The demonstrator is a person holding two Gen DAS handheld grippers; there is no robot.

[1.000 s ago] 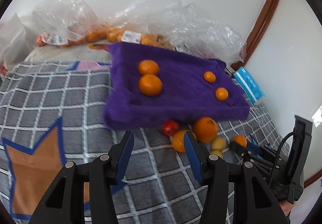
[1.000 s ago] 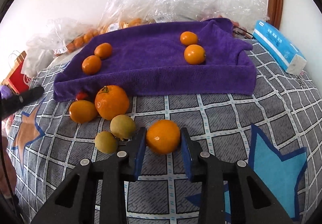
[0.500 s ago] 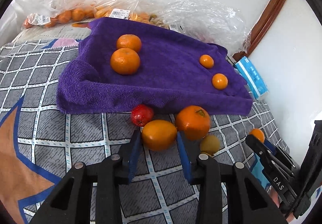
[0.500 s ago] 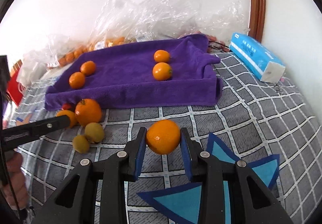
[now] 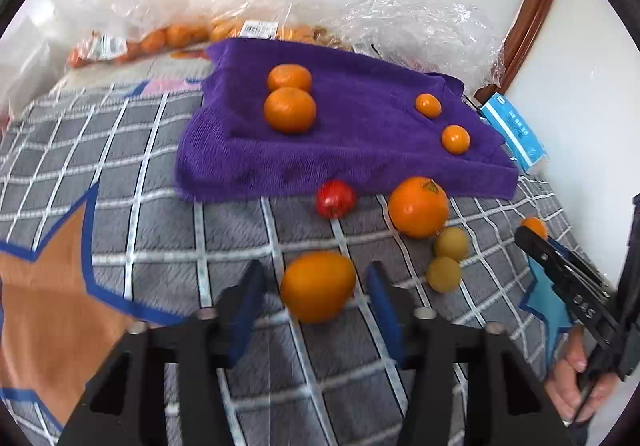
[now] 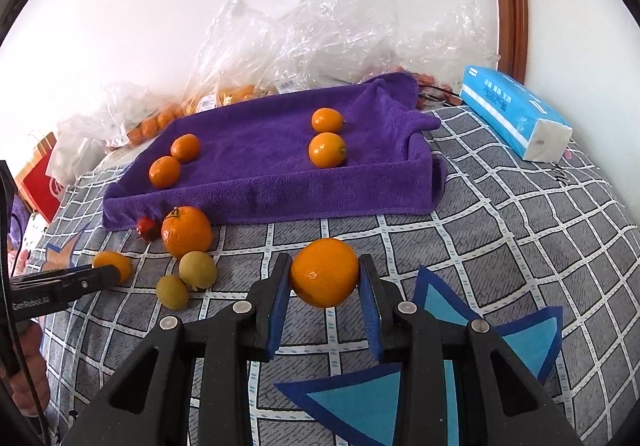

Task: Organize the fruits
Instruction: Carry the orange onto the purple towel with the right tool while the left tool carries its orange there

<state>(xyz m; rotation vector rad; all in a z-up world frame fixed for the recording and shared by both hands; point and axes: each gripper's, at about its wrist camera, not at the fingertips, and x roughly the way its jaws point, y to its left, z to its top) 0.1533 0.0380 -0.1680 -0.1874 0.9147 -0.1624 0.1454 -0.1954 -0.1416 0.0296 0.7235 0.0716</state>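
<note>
The right tool (image 6: pixel 324 282) is gripping an orange (image 6: pixel 324 272) in front of the purple towel tray (image 6: pixel 276 193). The left tool (image 5: pixel 316 290) is opening its jaws around another orange (image 5: pixel 318 286), which is lying on the checked bedspread (image 5: pixel 160 221), its pads clear of it, also before the tray.

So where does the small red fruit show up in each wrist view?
Left wrist: red fruit sits centre frame, just below the purple towel's front edge.
Right wrist: red fruit far left, partly behind the large orange.
Shared landmark: the large orange beside it.
</note>
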